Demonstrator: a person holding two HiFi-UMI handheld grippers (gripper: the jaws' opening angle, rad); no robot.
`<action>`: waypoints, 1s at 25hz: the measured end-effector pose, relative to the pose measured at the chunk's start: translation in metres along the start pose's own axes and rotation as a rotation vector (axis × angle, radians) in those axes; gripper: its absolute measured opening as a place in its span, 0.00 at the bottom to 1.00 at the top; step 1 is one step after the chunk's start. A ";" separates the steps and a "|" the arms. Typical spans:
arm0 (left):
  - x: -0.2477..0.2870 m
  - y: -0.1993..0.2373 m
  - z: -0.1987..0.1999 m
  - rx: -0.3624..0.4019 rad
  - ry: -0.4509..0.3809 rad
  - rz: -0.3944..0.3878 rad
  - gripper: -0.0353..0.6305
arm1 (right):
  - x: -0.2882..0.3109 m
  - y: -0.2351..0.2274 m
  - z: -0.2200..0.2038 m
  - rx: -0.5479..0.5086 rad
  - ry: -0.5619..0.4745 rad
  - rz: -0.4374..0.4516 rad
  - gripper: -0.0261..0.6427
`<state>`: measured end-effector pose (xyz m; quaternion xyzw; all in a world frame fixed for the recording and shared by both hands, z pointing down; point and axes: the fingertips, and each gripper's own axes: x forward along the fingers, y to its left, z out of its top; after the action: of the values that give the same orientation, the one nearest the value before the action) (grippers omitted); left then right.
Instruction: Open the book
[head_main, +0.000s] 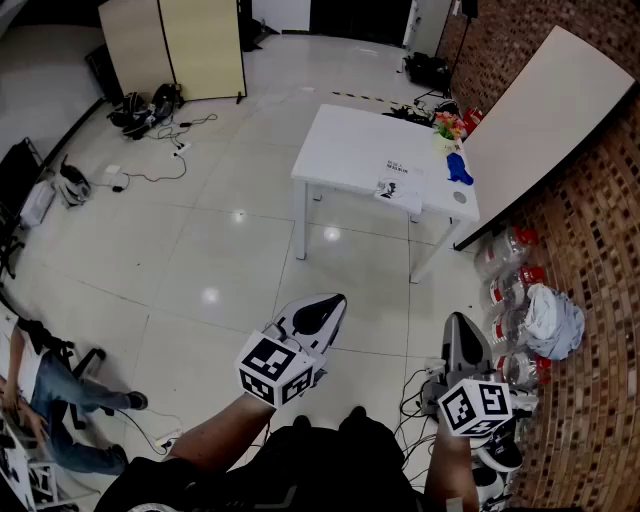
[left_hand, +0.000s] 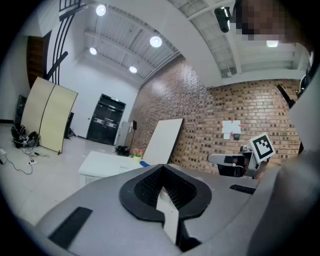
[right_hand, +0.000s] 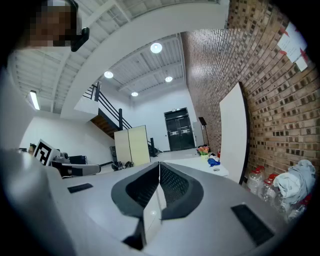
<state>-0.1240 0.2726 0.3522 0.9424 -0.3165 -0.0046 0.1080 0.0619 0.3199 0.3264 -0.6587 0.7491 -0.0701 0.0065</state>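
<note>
Forearms of the person (head_main: 215, 440) come up from the bottom edge of the head view. Each carries a grey two-jaw gripper with a black-and-white marker cube. The left gripper (head_main: 322, 308) and the right gripper (head_main: 458, 330) both point level over the pale tiled floor (head_main: 200, 250), well short of any furniture.

Further out stands a white rectangular table (head_main: 350, 140). At its near edge lies a small, flat white item with dark print (head_main: 398, 190), most likely the book, though it is too small to make out a cover or spine. A blue object (head_main: 459, 168) and some colourful bits (head_main: 447, 125) sit near the table's right side. A large white board (head_main: 540, 110) leans on the brick wall (head_main: 600, 250) behind it. Beige folding screens (head_main: 190, 45) stand at the far end of the room.

The book looks thin and light, so it will probably slide on the smooth tabletop if pushed. The cover is likely limp rather than stiff. A sensible hold would be one gripper pressing the spine side down while the other catches the free edge of the cover and lifts it.

Each gripper view shows its dark ribbed pads pressed together along the centre line, with nothing between them. The left gripper (left_hand: 161, 176) and the right gripper (right_hand: 159, 179) touch nothing, and both are well apart from the table.
</note>
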 end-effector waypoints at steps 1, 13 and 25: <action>0.007 0.003 -0.002 0.010 0.007 -0.007 0.04 | 0.008 -0.003 -0.004 -0.005 0.010 0.004 0.04; 0.154 0.071 0.007 0.016 0.029 0.013 0.04 | 0.152 -0.106 -0.002 0.038 0.013 0.022 0.04; 0.301 0.153 0.032 -0.026 0.064 0.079 0.04 | 0.300 -0.206 0.011 0.089 0.053 0.047 0.04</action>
<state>0.0232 -0.0321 0.3701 0.9273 -0.3499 0.0256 0.1306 0.2269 -0.0030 0.3637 -0.6380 0.7603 -0.1206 0.0176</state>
